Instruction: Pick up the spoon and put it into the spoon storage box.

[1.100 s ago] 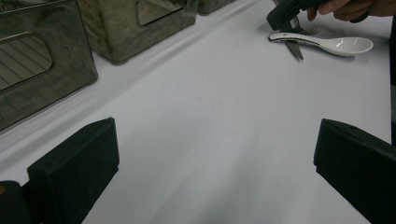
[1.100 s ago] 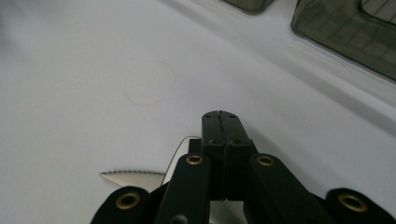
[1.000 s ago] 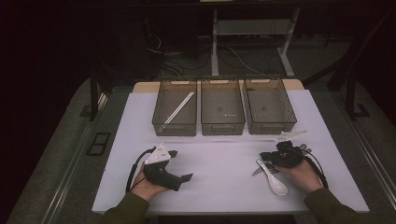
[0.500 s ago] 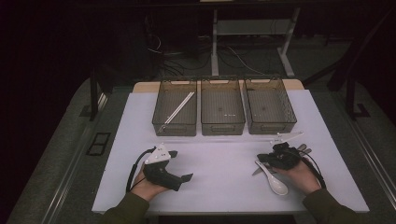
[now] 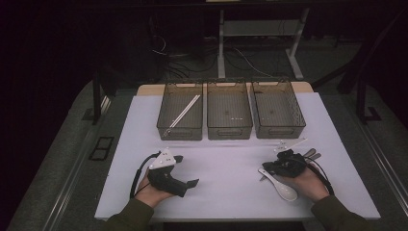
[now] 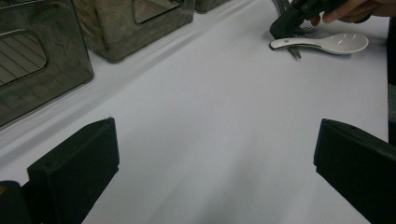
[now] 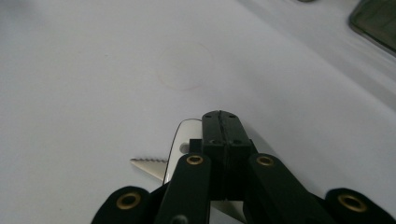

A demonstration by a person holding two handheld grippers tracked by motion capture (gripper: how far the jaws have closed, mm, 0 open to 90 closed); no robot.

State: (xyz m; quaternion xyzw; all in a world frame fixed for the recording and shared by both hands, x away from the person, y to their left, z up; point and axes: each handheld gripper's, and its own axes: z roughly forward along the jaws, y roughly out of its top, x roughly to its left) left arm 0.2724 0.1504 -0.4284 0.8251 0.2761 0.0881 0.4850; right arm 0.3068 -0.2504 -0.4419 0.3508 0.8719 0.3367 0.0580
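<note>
White glazed ceramic makes up the soup spoon (image 5: 280,185), a short-handled, deep-bowled piece lying flat on the pale sheet that covers the table (image 5: 231,192). It lies at the near right of the sheet, bowl toward the person, handle running up and left under the right gripper (image 5: 269,168). In the right gripper view the spoon's rounded handle end (image 7: 184,140) shows just under the jaws, with the serrated blade of a metal knife (image 7: 149,165) poking out to the left below it. In the left gripper view a metal fork (image 6: 299,35) lies crossed beneath the spoon's handle.

That right gripper has its jaws pressed together face to face, nothing between them, the tips low over the handle; whether they touch it I cannot tell. The left gripper (image 5: 185,171) rests at the near left with its jaws spread wide over bare sheet, holding nothing.

Three smoky translucent plastic bins (image 5: 229,126) stand side by side along the far part of the sheet; the left one holds a pair of pale chopsticks (image 5: 185,109). Between the bins and the grippers the sheet is open, and so is the stretch between the two hands. The spoon's bowl lies near the sheet's front edge, well in from its right edge.
</note>
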